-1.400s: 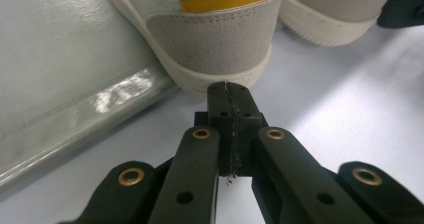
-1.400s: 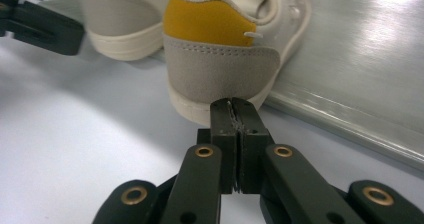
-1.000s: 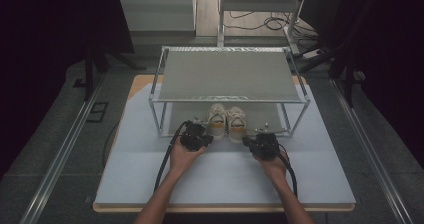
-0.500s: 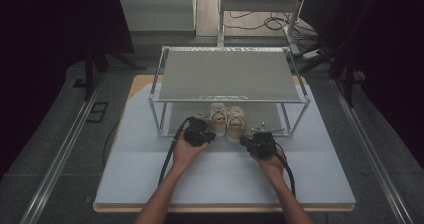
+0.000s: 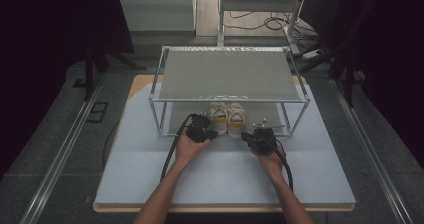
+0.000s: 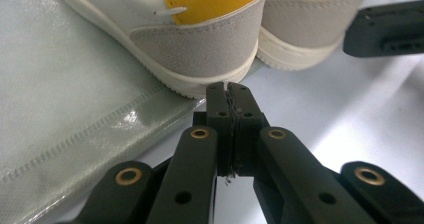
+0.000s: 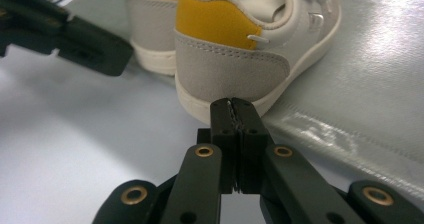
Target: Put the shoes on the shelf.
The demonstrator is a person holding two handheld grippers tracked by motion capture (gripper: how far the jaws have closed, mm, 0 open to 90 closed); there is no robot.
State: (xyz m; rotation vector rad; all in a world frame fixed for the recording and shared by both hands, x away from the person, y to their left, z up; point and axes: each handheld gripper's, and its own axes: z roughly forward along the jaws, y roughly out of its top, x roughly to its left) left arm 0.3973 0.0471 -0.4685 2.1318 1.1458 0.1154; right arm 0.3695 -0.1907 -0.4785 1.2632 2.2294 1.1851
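Readable text: none.
Right shoe (image 7: 250, 39) insole: small dark print, too blurred to read.

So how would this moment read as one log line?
left gripper: shut, empty | right gripper: shut, empty | both behind heels of shoes | shoes under rack

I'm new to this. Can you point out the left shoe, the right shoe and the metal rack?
left shoe (image 6: 200, 54), left gripper view, heel.
right shoe (image 7: 230, 64), right gripper view, heel.
metal rack (image 5: 230, 74), high view, top shelf.
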